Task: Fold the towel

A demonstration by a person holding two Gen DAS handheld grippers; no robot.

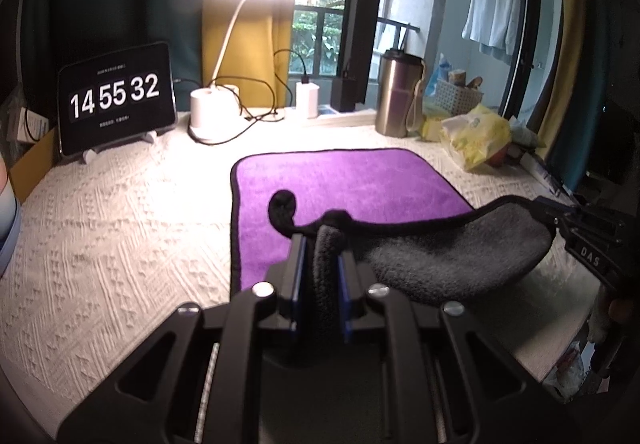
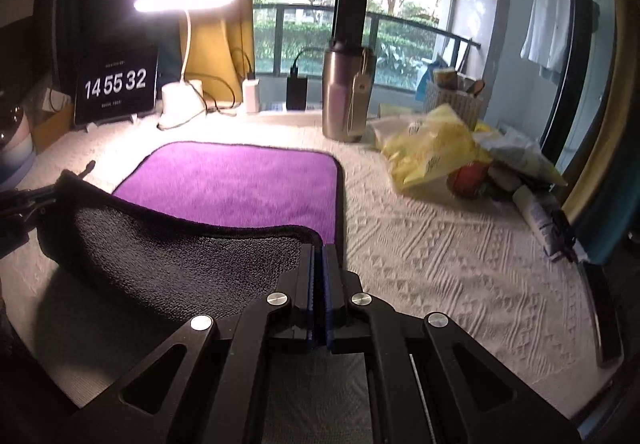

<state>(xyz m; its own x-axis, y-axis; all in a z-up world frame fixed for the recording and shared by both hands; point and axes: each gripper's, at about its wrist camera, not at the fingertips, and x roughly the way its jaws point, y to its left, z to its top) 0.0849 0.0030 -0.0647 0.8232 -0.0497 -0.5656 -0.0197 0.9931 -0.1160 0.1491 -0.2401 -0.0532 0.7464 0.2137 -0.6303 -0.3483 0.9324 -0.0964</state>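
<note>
A purple towel [image 1: 344, 184] with a black hem and a grey underside lies on the white textured tablecloth [image 1: 120, 228]. Its near edge is lifted off the table, grey side [image 1: 452, 260] up. My left gripper [image 1: 322, 244] is shut on the towel's near left corner, which bunches between the jaws. My right gripper [image 2: 319, 250] is shut on the near right corner of the towel [image 2: 240, 184]. The lifted grey edge [image 2: 168, 256] hangs between the two grippers. The right gripper also shows in the left wrist view [image 1: 560, 222].
At the back stand a tablet clock [image 1: 116, 96], a lit desk lamp [image 1: 208, 112] with cables, a white charger [image 1: 307, 98], a black box [image 1: 345, 94] and a steel tumbler [image 1: 398, 96]. Yellow bags [image 2: 432, 152], a basket [image 2: 454, 98] and a tube [image 2: 540, 220] crowd the right side.
</note>
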